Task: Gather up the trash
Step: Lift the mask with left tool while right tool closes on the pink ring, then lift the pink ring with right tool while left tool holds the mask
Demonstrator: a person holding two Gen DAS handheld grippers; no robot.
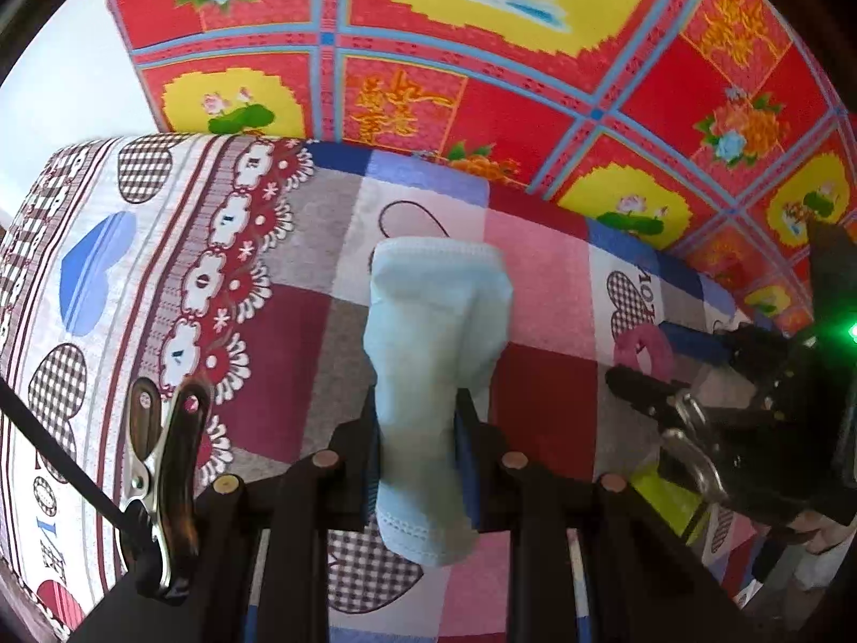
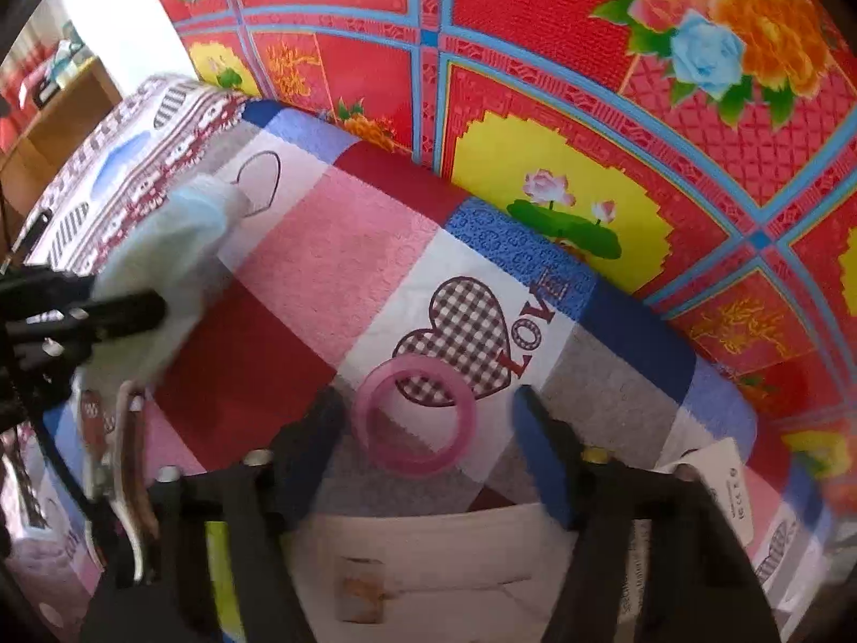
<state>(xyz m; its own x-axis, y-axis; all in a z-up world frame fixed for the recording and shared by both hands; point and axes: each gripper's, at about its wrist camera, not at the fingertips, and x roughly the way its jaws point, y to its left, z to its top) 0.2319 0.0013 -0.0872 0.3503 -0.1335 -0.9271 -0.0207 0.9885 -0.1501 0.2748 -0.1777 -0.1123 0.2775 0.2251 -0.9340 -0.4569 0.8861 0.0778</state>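
A crumpled light blue face mask (image 1: 434,332) hangs between the pads of my left gripper (image 1: 418,418), which is shut on it above the patchwork bedspread (image 1: 535,289). From the right wrist view the mask (image 2: 177,236) and the left gripper (image 2: 107,316) show at the left edge. A pink plastic ring (image 2: 369,412) lies flat on the bedspread beside a checked heart print. My right gripper (image 2: 426,399) points down over the ring with one finger on each side; the pads stand apart from it. The left wrist view shows the ring (image 1: 643,345) by the right gripper (image 1: 696,412).
A red, yellow and blue floral cloth (image 2: 589,53) rises behind the bedspread's far edge. White paper sheets (image 2: 428,552) and a yellow-green item (image 2: 219,562) lie under my right gripper. A white label (image 2: 723,477) lies at the right. A wooden shelf (image 2: 59,118) stands far left.
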